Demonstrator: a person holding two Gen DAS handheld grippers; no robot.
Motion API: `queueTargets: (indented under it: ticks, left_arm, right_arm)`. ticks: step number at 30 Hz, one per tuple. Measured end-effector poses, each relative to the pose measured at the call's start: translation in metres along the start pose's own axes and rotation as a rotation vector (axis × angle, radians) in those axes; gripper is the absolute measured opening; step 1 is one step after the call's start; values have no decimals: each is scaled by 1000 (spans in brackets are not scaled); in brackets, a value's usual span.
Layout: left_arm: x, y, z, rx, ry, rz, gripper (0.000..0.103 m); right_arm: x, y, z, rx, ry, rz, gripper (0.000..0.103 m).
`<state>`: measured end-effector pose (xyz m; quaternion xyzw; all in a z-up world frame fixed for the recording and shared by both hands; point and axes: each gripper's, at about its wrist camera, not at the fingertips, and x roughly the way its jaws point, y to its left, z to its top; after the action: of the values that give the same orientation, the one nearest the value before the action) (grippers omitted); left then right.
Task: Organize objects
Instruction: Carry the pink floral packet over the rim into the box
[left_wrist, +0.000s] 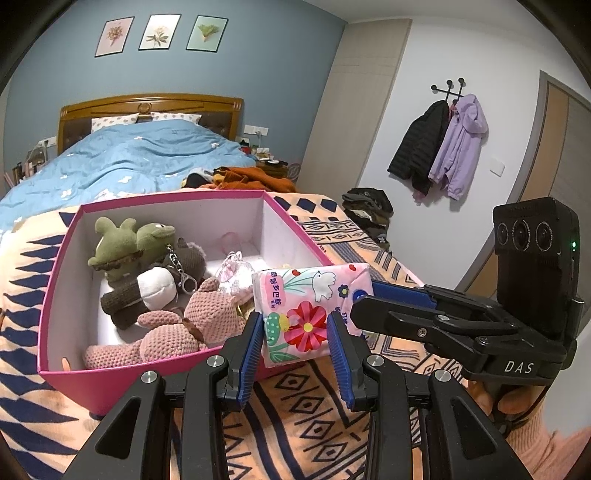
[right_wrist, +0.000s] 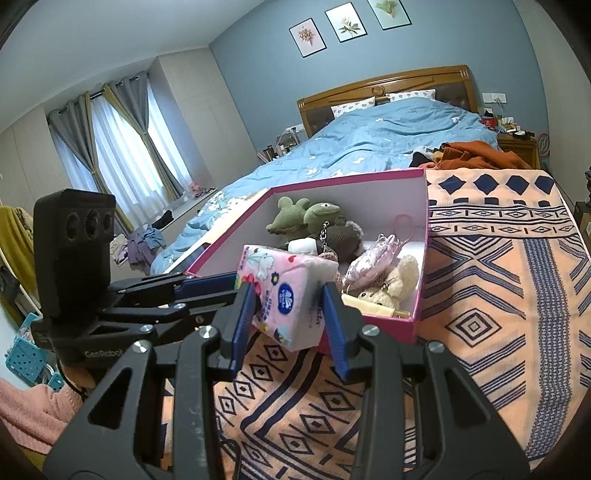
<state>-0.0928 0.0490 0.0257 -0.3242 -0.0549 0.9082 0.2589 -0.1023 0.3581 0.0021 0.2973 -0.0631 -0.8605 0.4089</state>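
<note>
- Right now both grippers, left (left_wrist: 295, 341) and right (right_wrist: 290, 319), clamp one pink tissue pack (left_wrist: 308, 312).
- It hangs above the patterned blanket (right_wrist: 480, 295), just beside the pink box (left_wrist: 59, 376) of plush toys (left_wrist: 173, 332).

The tissue pack (left_wrist: 314, 310) wears glossy printed plastic film; the pink box (left_wrist: 61, 376) looks like smooth matt cardboard (white inside). The crocheted pink toy (left_wrist: 177, 332) is nubbly yarn, the blanket (right_wrist: 480, 295) woven cloth.
</note>
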Motion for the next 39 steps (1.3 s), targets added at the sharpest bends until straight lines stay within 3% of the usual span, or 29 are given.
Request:
queueTargets:
  ticks: [39]
  left_arm:
    - [17, 8, 16, -7, 6, 38, 35]
  right_arm:
    - [19, -15, 16, 31, 12, 7, 41]
